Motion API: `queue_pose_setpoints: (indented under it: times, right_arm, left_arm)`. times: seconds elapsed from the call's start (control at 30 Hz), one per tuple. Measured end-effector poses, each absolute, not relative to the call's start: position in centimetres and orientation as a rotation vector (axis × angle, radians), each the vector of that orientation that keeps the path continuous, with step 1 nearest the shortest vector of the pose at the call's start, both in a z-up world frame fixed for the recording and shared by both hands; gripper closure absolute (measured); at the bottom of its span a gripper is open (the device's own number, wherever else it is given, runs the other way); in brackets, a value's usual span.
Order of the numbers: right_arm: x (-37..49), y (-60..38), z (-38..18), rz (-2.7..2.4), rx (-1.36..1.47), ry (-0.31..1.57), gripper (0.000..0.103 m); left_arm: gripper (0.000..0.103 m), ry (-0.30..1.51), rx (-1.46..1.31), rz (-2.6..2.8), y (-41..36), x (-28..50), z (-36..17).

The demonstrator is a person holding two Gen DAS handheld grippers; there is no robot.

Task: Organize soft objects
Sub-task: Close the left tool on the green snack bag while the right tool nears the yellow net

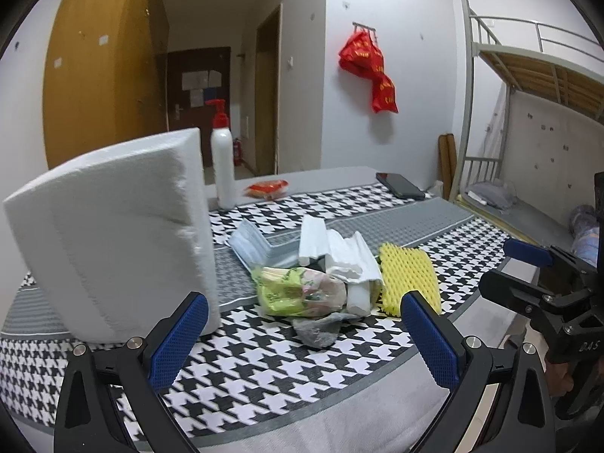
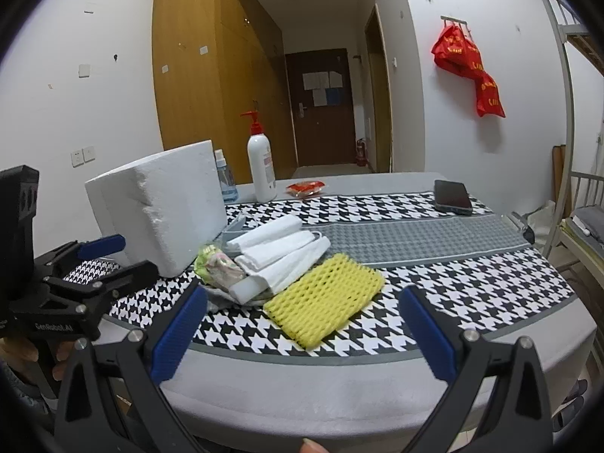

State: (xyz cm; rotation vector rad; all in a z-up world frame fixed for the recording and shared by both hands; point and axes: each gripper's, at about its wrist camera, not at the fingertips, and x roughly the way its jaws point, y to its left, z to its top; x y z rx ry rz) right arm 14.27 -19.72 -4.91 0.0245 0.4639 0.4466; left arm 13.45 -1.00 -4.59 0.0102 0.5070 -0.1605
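Both grippers, left (image 1: 302, 334) & right (image 2: 309, 334), fingers wide apart, holding nothing.

Black hand-held gripper (image 1: 304, 334), blue textured pads (image 1: 177, 338), silver screws.

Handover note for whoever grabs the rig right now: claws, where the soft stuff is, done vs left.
Left claw: open, empty, hovering at the table's near edge.
Right claw: open, empty, facing the yellow foam net.
Soft items are bunched mid-table: foam net, folded white towels, green plastic bag, face masks. A big white foam block stands to their left.
Done: nothing visibly sorted.
Left: everything; the foam net looks the easiest first pick for the right claw.
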Motion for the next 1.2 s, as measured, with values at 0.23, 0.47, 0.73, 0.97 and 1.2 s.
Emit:
queue_pose_setpoints:
  times: [0.23,0.47,0.73,0.97,1.2]
  right_arm:
    - [15.8,-20.1,-5.5,0.428,0.032,0.493,0.0]
    - [17.0,-20.3,-6.3,0.428,0.041,0.518,0.0]
    - [18.1,-20.5,-6.9,0.436,0.047,0.538,0.0]
    - [19.0,-20.3,-7.3,0.446,0.05,0.553,0.0]
    - [19.5,-19.9,-7.6,0.454,0.047,0.569,0.0]
  left_arm:
    - [0.002,0.571,0.001,-0.169,-1.3,15.9,-5.3]
    - [0.006,0.62,0.005,-0.172,-1.6,17.5,-6.1]
    - [0.021,0.695,-0.014,-0.113,-1.1,19.9,-7.0]
    - [0.023,0.714,-0.009,-0.092,-1.2,20.8,-7.4]
    - [0.039,0.751,-0.043,-0.101,-0.8,21.6,-7.9]
